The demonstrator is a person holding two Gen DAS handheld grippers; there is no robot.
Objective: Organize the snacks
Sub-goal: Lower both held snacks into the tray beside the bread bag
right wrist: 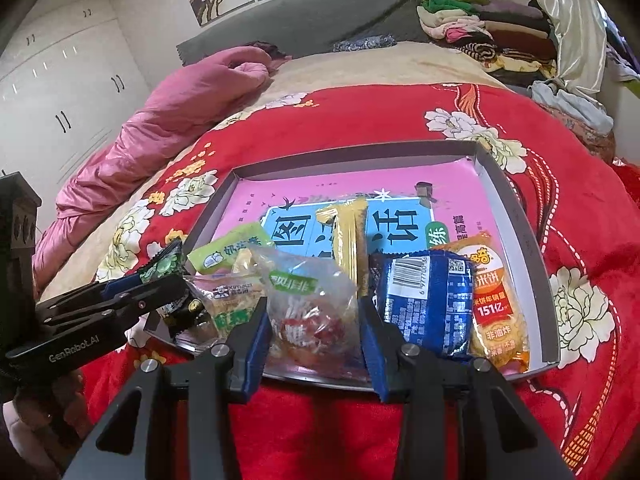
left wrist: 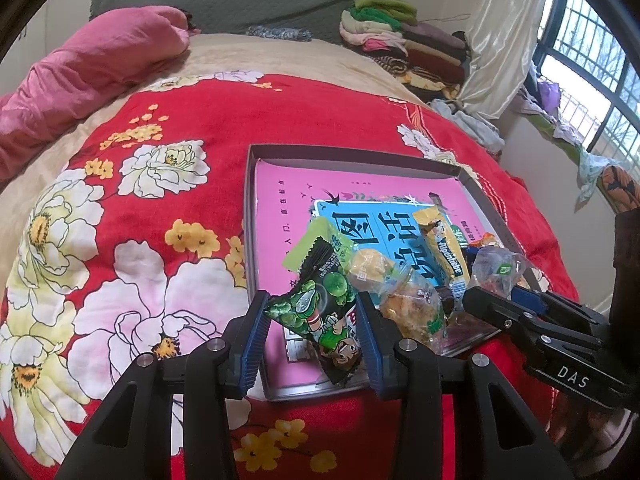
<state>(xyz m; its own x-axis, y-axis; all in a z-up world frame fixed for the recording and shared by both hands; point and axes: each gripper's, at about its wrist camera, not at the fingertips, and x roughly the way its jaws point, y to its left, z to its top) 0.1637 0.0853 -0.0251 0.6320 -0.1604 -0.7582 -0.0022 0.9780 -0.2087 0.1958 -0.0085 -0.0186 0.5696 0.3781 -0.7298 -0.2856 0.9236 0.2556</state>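
A shallow grey box (left wrist: 251, 216) with a pink printed floor lies on the red flowered bedspread and holds a pile of snack packets. My left gripper (left wrist: 314, 326) is shut on a green pea snack packet (left wrist: 320, 312) at the box's near left side; it also shows in the right wrist view (right wrist: 160, 266). My right gripper (right wrist: 316, 330) is shut on a clear packet with red and white contents (right wrist: 312, 312) at the box's near edge. Beside it lie a blue packet (right wrist: 428, 304), an orange rice cracker packet (right wrist: 494, 308) and a yellow bar (right wrist: 350, 240).
The bedspread (left wrist: 200, 128) covers the bed around the box (right wrist: 516, 216). A pink quilt (left wrist: 80, 76) lies at the far left, folded clothes (left wrist: 404, 40) at the head of the bed. A window (left wrist: 592, 64) is on the right, white wardrobes (right wrist: 60, 92) on the left.
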